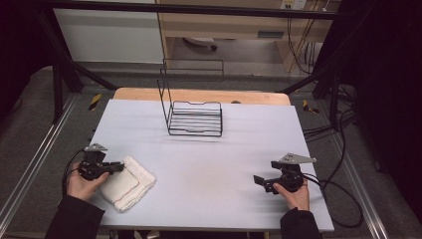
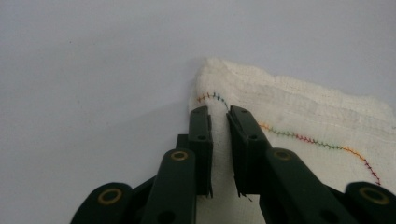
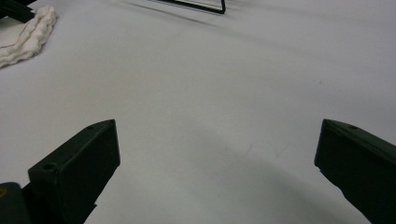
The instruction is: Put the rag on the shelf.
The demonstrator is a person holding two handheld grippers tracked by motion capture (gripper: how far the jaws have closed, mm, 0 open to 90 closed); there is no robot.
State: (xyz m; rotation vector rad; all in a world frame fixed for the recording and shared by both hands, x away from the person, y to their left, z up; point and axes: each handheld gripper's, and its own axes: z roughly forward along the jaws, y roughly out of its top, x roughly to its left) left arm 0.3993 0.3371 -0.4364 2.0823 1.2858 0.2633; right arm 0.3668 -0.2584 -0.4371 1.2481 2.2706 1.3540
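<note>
While my left gripper (image 2: 218, 114) pinches corner of folded cloth (image 2: 299, 121), jaws nearly together with fabric between pads, grasp is made; lifting not yet begun, cloth flat on table (image 1: 209, 169) beneath jaws. Right gripper (image 3: 217, 154) spread wide, empty. Cloth: cream, soft, layered, multicolour stitching. Wire rack (image 1: 194, 118) far ahead, untouched.
</note>
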